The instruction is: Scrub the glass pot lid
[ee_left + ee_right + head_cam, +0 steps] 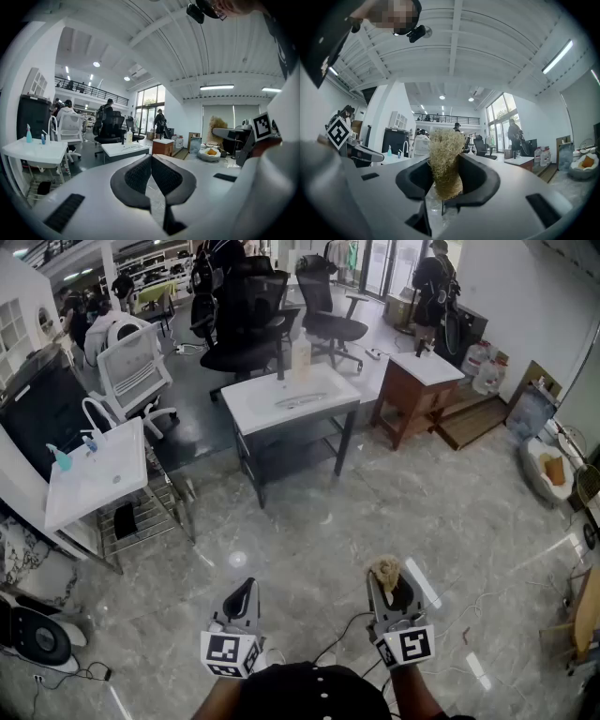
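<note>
Nothing was being scrubbed when I looked; I'd say this was the approach, with the person standing on the glossy grey marble floor [375, 512], well apart from the washstands.

At the far left stood a white washstand [103, 479] on a wire frame, with a small blue spray bottle [59, 458] by its left edge. The left gripper [242, 592] was held out low, its ribbed black pads pressed flat together with nothing between them [151, 164].

Further off, in the middle, was a dark-framed washstand [258, 409] with a smooth white basin top and a pale bottle [300, 357] at its back edge. I couldn't make out the glass pot lid anywhere, not even in that basin.

The right gripper [394, 589] was clamped on a scrubber [385, 570], a coarse, straw-coloured wad of tangled fibre standing upright between the pads [445, 159].

Next, I'd guess, they had to walk to a basin, find the lid and steady it with the empty claw.
</note>
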Demonstrator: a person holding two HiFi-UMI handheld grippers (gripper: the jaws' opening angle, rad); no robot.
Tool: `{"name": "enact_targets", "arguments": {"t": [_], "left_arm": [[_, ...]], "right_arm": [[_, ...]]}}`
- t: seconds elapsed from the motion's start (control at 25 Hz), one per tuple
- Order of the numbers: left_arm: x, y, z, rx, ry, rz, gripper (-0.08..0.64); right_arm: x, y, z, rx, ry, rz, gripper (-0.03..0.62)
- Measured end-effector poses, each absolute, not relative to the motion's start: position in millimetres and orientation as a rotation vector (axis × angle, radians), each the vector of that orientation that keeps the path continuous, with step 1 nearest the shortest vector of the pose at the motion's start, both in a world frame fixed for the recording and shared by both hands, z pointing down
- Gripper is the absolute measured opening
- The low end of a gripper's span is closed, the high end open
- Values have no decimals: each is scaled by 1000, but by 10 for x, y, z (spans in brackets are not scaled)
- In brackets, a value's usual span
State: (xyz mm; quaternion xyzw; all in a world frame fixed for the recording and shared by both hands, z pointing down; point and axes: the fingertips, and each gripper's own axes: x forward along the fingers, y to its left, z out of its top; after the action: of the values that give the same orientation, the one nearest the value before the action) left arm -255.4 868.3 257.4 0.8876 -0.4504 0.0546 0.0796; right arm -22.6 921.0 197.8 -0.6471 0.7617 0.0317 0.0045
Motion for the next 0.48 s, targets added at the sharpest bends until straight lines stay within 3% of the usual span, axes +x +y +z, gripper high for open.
{"name": "enact_targets", "arguments": {"t": [0.48], "left_arm": [[-2687, 8630, 2553, 2665, -1348, 173, 26]], "right_arm": [[-376, 9153, 1933, -1998, 2373, 176, 147]]}}
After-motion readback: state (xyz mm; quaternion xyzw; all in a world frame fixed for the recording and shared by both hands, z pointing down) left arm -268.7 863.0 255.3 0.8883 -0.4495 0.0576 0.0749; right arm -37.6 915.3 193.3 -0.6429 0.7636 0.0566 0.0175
